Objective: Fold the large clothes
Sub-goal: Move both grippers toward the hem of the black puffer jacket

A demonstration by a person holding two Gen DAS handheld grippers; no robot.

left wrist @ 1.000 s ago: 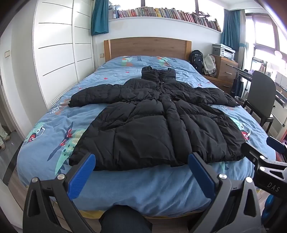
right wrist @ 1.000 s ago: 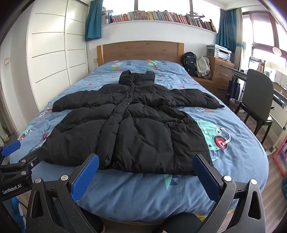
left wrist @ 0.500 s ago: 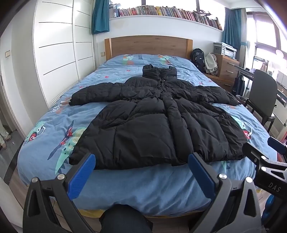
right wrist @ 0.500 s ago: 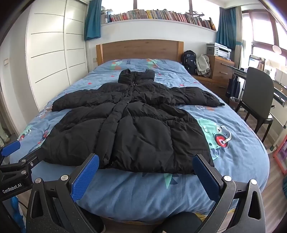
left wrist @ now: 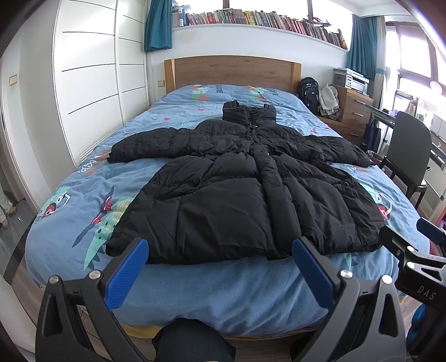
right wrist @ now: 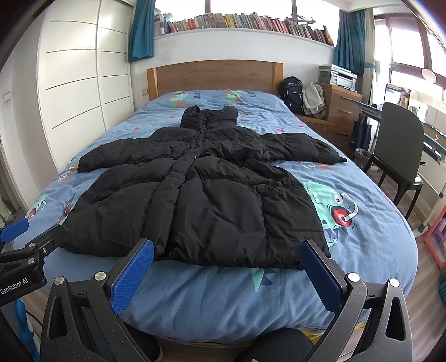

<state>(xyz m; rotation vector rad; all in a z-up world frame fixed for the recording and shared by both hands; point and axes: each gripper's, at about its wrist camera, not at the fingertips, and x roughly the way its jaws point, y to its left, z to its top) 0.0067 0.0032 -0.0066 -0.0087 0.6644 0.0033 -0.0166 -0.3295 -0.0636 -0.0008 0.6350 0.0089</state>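
We hold the left gripper (left wrist: 220, 260) at the foot of the bed, with its two blue pads (left wrist: 126, 274) spread wide and nothing between them. Our right gripper (right wrist: 226, 263) is just the same, its jaws far apart and empty, and it hangs beside the left one, which shows at the left border of the right wrist view. Both grippers are in the air in front of the mattress edge, near the hem but not touching any cloth. Right beyond the pads lies the black puffer coat (left wrist: 245, 189), front side up and spread flat on the blue bedcover (left wrist: 211, 286) with cartoon prints. Its hem is closest to us, near the foot edge of the bed, its collar points to the wooden headboard (left wrist: 234, 71), and the two sleeves stretch out to the left and to the right. Further out, white wardrobe doors (left wrist: 92, 69) stand along the left side of the bed. On the right we see a dark chair (right wrist: 398, 144), a wooden chest of drawers (right wrist: 340, 107) and a black backpack (right wrist: 292, 90). A shelf of books (right wrist: 242, 23) runs above the headboard.
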